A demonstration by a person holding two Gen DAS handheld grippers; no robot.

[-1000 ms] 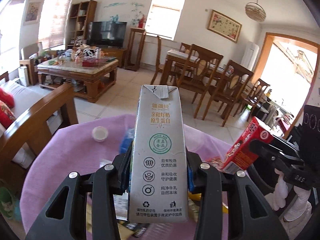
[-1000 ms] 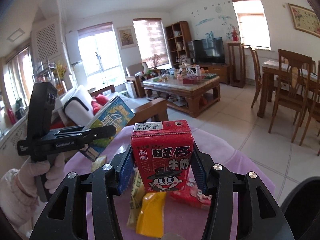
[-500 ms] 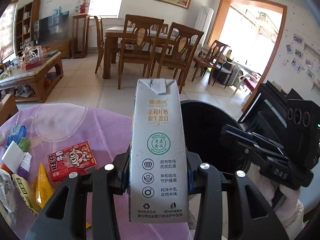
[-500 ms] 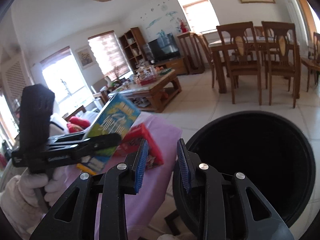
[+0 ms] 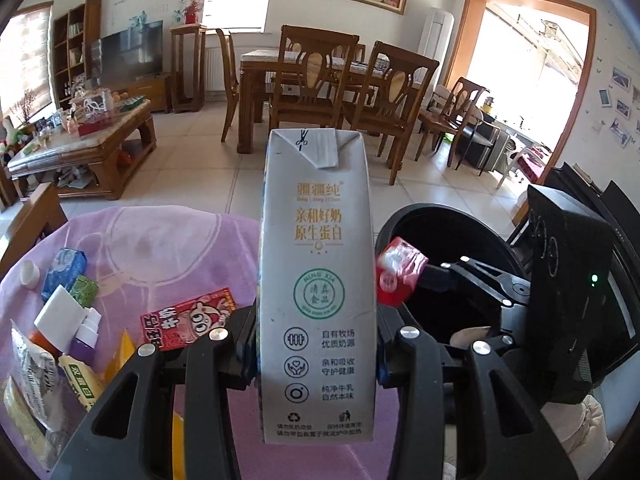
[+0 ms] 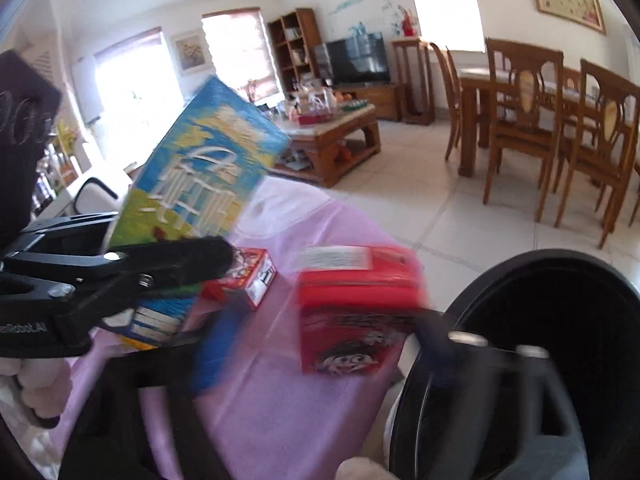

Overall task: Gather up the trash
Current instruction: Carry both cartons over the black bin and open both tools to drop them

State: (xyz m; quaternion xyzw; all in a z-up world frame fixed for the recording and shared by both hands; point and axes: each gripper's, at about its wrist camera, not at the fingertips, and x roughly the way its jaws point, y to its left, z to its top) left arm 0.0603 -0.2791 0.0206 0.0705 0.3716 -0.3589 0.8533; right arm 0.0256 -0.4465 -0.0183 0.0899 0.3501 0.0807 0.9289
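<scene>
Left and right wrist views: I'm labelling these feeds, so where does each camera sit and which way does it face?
Left wrist: on the left gripper, facing the dining table over the milk carton it clamps; own black fingers and the right gripper show.
Right wrist: on the right gripper, facing the TV; own blurred fingers and the left gripper show.
Shared: black bin, red carton, purple table.

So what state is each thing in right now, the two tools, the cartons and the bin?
left tool: shut on milk carton
milk carton: upright, clamped
right tool: open, blurred
bin: open top, no lid
red carton: loose between the right tool's pads, by the bin rim
</scene>
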